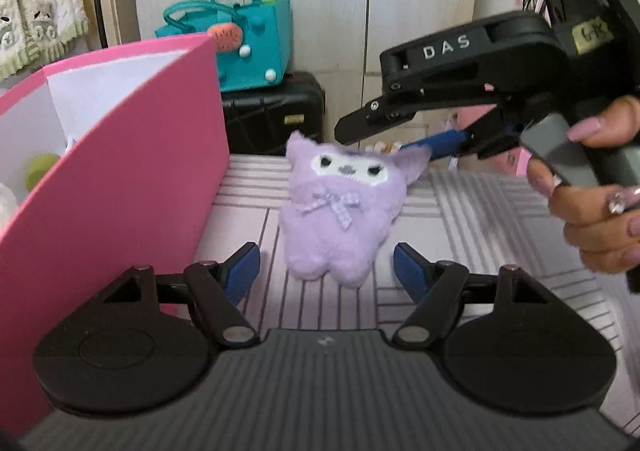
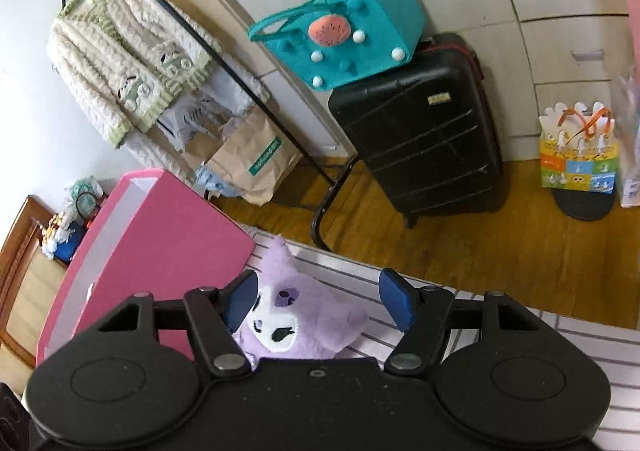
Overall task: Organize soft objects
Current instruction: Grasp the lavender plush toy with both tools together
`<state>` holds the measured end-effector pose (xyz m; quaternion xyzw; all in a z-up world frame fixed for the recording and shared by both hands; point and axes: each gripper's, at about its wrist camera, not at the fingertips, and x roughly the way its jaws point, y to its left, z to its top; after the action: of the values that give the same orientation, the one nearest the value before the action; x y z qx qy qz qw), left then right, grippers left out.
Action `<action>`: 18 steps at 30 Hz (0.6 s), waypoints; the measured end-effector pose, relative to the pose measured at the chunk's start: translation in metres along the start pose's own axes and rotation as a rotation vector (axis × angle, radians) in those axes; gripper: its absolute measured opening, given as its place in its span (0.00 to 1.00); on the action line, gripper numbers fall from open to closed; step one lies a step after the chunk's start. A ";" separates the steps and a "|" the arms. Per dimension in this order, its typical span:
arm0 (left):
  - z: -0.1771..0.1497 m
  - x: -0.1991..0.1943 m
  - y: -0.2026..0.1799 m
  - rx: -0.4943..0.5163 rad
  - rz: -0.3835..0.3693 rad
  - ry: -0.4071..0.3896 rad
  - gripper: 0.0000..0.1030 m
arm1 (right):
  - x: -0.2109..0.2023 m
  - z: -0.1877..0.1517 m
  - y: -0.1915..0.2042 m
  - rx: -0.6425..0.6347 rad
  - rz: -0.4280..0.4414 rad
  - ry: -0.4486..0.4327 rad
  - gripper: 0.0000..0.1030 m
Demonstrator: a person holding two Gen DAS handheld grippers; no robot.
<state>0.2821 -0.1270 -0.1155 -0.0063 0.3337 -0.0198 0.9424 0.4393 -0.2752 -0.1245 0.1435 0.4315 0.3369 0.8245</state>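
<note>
Centrally, purple plush (image 1: 340, 211) beside pink box (image 1: 120, 179) wall, striped tabletop (image 1: 480, 211) edge behind

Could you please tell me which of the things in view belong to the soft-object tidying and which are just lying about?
Part of the job:
purple plush toy, lying on the striped cloth
pink box, open beside it
left gripper, open around the toy
right gripper, open above it

Just lying about:
teal felt bag
black suitcase
knitted cardigan
paper bag
</note>
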 end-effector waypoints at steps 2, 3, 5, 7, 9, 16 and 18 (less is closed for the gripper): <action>0.001 0.002 0.004 -0.018 -0.014 0.010 0.66 | 0.005 -0.001 0.000 -0.020 -0.015 0.033 0.70; 0.001 0.003 0.006 -0.027 -0.025 0.011 0.66 | 0.004 -0.002 0.003 -0.042 -0.014 0.029 0.70; 0.001 0.005 0.007 -0.032 -0.034 0.004 0.63 | 0.003 -0.003 0.006 -0.074 0.008 0.048 0.70; 0.003 0.010 0.007 -0.030 -0.036 0.002 0.61 | 0.005 -0.006 0.008 -0.092 0.034 0.076 0.70; 0.004 0.012 0.006 -0.012 -0.033 0.008 0.61 | 0.005 -0.012 0.015 -0.153 0.026 0.073 0.64; 0.002 0.006 0.000 0.064 -0.069 0.025 0.40 | -0.002 -0.021 0.021 -0.099 0.031 0.079 0.46; 0.004 -0.002 0.005 0.026 -0.116 0.043 0.39 | -0.009 -0.027 0.020 -0.060 0.035 0.066 0.45</action>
<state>0.2837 -0.1216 -0.1112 -0.0132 0.3526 -0.0787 0.9324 0.4051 -0.2679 -0.1242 0.1148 0.4456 0.3688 0.8076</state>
